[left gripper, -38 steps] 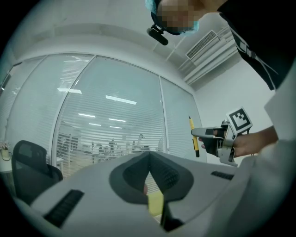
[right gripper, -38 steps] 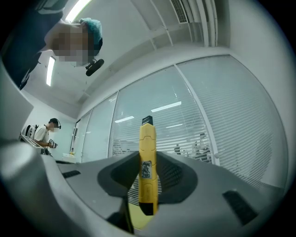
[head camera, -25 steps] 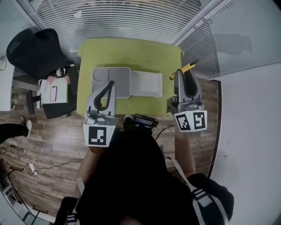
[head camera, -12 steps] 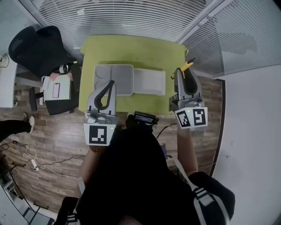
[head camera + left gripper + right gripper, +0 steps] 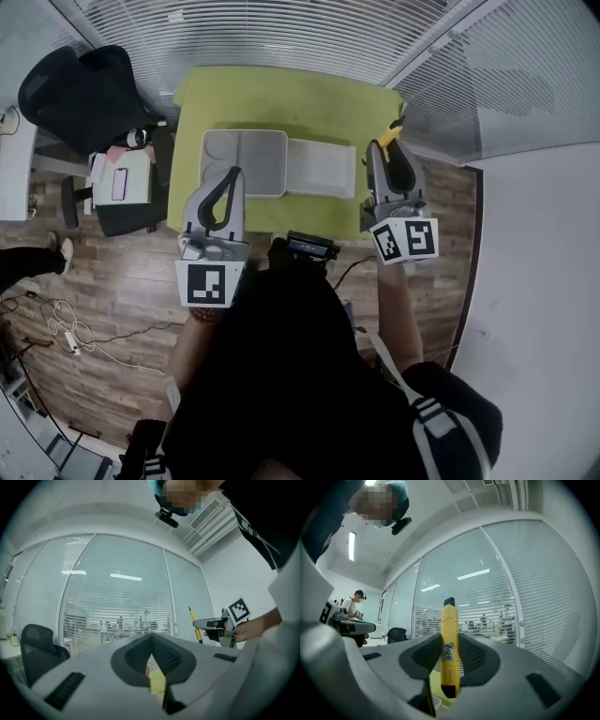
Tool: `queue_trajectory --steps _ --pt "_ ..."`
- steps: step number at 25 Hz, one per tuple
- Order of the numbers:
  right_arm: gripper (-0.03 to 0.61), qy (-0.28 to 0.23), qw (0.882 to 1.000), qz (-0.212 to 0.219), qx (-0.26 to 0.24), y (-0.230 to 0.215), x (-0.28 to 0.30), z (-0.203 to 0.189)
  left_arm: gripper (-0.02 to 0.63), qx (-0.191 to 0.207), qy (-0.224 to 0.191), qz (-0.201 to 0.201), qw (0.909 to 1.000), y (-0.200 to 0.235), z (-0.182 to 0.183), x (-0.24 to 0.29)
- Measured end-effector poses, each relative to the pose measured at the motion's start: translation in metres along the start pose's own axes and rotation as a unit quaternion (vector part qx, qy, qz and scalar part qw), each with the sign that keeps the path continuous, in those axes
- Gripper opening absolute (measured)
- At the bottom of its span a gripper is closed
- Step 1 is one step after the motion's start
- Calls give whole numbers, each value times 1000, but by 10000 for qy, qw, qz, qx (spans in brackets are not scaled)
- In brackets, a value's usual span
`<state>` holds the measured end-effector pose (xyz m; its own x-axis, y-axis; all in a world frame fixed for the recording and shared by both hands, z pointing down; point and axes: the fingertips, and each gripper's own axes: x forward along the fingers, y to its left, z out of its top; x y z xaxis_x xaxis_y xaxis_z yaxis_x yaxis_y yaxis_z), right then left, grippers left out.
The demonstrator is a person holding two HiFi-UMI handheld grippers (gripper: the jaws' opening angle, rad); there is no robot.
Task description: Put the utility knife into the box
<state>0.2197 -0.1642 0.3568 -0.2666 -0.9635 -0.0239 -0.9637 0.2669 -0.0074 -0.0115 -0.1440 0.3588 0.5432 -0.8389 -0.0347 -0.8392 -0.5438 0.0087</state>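
Note:
My right gripper is shut on the yellow utility knife, which stands upright between the jaws with its black tip up. From the head view the knife pokes out of the right gripper over the green table's right edge. The grey box lies open in the table's middle, its pale lid folded out to the right. The left gripper hovers at the box's near edge. In its own view the left gripper is shut with nothing in it.
A black office chair and a small stand with a phone sit left of the table. A black device is at the table's near edge. Blinds and glass walls run behind the table. Cables lie on the wood floor.
The right gripper with the knife has drifted slightly forward along the table's right edge. The left gripper has stayed by the box.

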Motion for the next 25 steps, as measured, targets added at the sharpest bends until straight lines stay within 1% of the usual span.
queue_trajectory --steps 6,12,18,21,25 --pt "112 202 9998 54 14 -1 7 -20 9 -37 94 117 9999 6 -6 2" --pt "112 413 9990 140 4 0 15 -42 9 45 124 105 9999 7 -10 8" --pt "112 712 9972 217 -3 0 23 -70 9 46 82 78 9999 6 -11 14" --pt "112 842 9961 245 8 -1 28 -84 9 -14 38 132 9999 8 -11 17" --pt "112 1052 9939 329 39 -3 27 -100 9 42 119 123 9998 3 -12 16"
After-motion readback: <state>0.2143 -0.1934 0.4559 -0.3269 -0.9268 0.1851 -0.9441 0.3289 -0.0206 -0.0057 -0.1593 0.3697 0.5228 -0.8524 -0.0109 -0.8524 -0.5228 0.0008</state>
